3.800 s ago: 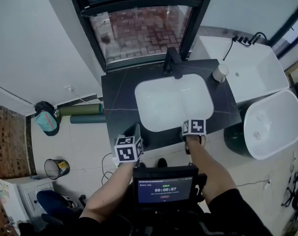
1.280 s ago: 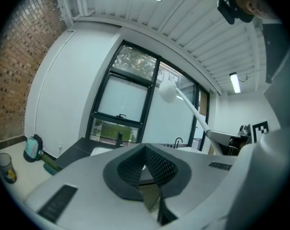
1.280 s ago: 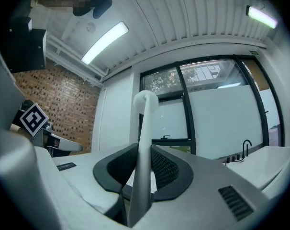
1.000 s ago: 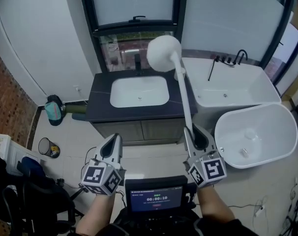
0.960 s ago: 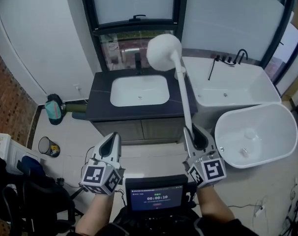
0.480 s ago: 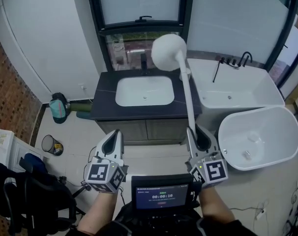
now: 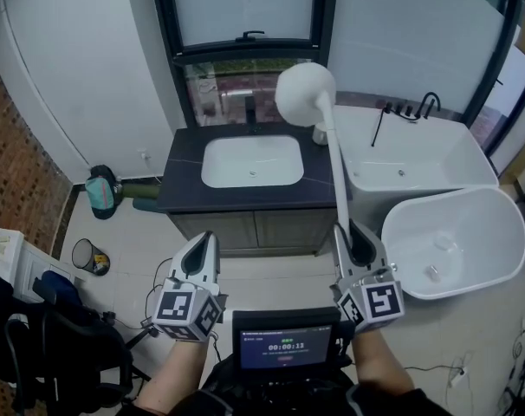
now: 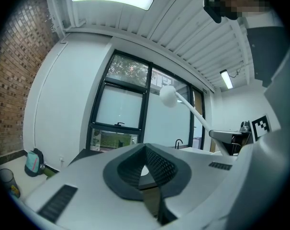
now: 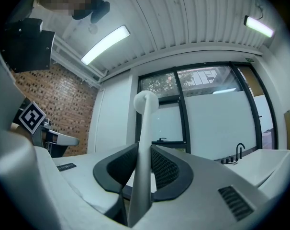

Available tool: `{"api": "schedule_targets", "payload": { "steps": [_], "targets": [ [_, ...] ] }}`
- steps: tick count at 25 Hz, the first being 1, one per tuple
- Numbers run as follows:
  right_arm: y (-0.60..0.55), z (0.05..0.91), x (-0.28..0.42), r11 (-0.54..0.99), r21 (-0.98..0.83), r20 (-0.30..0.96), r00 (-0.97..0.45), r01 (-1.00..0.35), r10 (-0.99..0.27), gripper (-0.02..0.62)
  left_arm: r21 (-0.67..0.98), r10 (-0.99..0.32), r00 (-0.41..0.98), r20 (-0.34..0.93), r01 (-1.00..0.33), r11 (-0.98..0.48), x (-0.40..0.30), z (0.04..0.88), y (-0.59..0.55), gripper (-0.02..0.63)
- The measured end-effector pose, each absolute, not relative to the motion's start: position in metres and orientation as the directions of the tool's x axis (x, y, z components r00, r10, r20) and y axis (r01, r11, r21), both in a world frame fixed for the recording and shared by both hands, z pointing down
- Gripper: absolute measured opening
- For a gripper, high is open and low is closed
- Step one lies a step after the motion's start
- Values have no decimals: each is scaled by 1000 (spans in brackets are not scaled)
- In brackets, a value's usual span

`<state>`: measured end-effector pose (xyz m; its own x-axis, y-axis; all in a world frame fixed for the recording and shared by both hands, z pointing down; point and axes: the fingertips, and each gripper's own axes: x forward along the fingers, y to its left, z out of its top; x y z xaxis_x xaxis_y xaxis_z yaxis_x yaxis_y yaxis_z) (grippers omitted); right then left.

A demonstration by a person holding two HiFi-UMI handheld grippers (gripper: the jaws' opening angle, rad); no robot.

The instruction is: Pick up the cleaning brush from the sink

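Brush (image 7: 337, 167) now clear of sink (image 7: 245, 159), in right tongs (image 7: 348, 231), beside bathtub (image 7: 410, 168)

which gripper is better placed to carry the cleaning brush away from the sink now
Right. The right gripper is clamped on the cleaning brush handle, its round head up in the air. The left gripper is shut, empty, and apart from the brush.

The left claw (image 7: 207, 236) and right claw (image 7: 350, 231) are white, black-padded.
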<state>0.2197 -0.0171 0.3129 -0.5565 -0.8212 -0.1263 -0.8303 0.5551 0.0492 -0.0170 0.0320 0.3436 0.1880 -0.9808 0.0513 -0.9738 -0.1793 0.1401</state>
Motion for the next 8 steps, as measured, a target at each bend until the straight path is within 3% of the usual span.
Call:
{"api": "schedule_targets", "payload": {
  "steps": [8],
  "targets": [
    [-6,311,219,555,58,-127,-558,-830,-820,67,158,-981,188,48,-971,-178,-19,346,43,3]
  ]
}}
